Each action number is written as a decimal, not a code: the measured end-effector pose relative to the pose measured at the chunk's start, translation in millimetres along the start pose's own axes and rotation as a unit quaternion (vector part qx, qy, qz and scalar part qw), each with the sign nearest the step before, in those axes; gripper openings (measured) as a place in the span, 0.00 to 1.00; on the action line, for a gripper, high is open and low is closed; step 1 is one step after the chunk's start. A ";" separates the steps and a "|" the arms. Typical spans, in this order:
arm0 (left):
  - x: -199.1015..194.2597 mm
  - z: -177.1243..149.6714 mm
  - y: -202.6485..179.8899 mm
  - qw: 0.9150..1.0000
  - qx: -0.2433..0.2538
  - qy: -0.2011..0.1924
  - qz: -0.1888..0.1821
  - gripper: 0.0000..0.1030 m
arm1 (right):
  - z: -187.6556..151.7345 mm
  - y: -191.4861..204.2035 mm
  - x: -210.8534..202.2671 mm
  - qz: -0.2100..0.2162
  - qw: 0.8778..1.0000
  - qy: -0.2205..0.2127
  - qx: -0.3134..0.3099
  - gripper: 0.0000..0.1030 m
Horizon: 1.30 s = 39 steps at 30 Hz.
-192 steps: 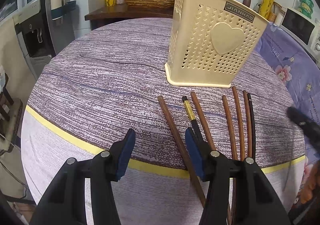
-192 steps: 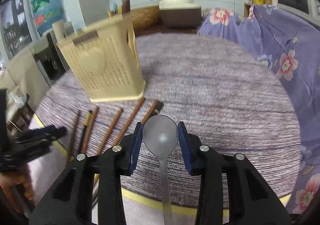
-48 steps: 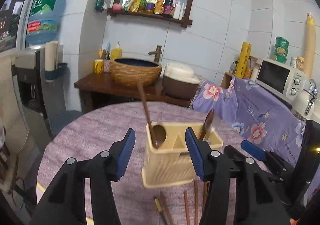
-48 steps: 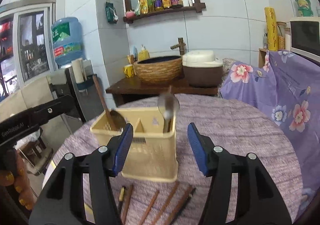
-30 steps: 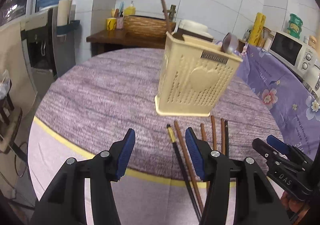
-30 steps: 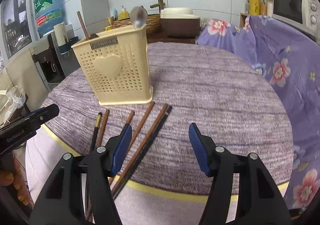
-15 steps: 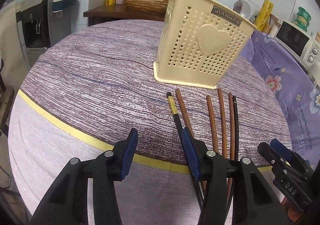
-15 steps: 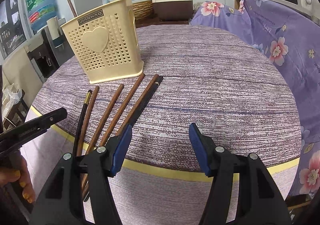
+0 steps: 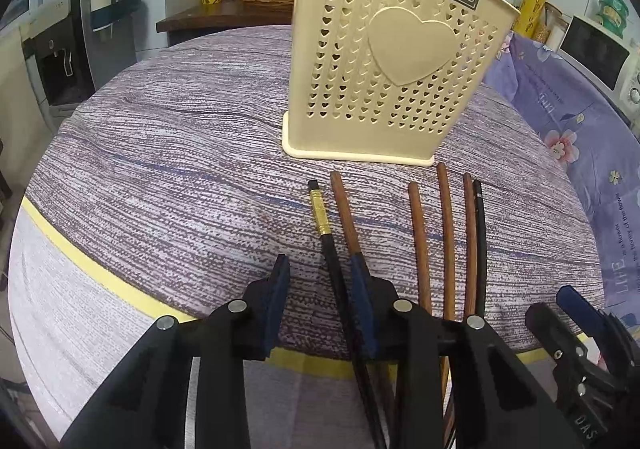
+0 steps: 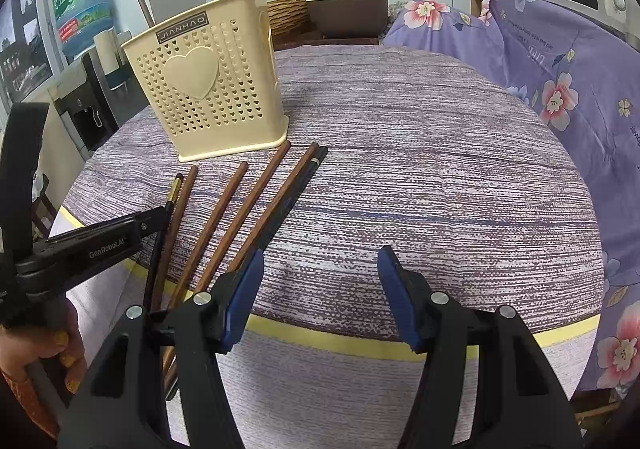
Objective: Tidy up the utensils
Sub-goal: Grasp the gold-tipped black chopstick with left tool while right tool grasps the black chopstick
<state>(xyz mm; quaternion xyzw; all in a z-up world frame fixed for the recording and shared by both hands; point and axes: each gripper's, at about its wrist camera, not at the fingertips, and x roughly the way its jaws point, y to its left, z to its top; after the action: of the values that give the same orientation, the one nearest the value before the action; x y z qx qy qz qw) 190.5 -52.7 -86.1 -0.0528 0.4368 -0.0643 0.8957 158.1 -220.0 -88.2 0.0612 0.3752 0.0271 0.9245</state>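
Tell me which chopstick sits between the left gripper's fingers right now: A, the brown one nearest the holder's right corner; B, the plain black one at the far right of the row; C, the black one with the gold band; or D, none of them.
C: in the left wrist view the closing left gripper straddles the black chopstick with the gold band, leftmost in the row.

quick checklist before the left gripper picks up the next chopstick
1. Black gold-banded chopstick sits between the closing left gripper pads: ok.
2. Only that one stick in the gap: cannot tell, a brown chopstick runs under the right pad.
3. Holder upright on the table: ok.
4. Right gripper open, empty, off to the side: ok.
5. Free slot in the holder: cannot tell.
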 end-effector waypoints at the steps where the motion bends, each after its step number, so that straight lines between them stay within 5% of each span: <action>1: 1.1 2.6 -1.7 1.000 0.001 0.000 0.000 0.31 | 0.2 0.2 0.5 -0.001 1.000 0.001 -0.001 0.58; 5: 2.9 5.9 -5.8 1.000 0.016 -0.007 0.016 0.31 | 2.5 2.2 2.8 -0.008 1.000 0.005 -0.006 0.58; 10: 3.5 7.3 1.9 0.999 0.023 -0.004 0.022 0.18 | 10.0 0.2 12.7 -0.011 1.000 0.022 -0.001 0.58; 20: 4.8 9.8 7.3 1.000 0.023 -0.006 0.009 0.17 | 24.7 23.0 43.9 -0.005 0.998 0.069 0.001 0.57; 39: 9.9 15.1 5.0 1.000 0.018 -0.001 0.002 0.17 | 51.7 1.1 63.8 -0.052 0.996 0.066 0.037 0.42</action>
<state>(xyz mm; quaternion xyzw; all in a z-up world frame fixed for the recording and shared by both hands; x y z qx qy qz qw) 208.8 -48.8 -85.3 -0.0357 0.4344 -0.0703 0.8972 239.8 -217.5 -95.3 0.0735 0.4390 -0.0306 0.8950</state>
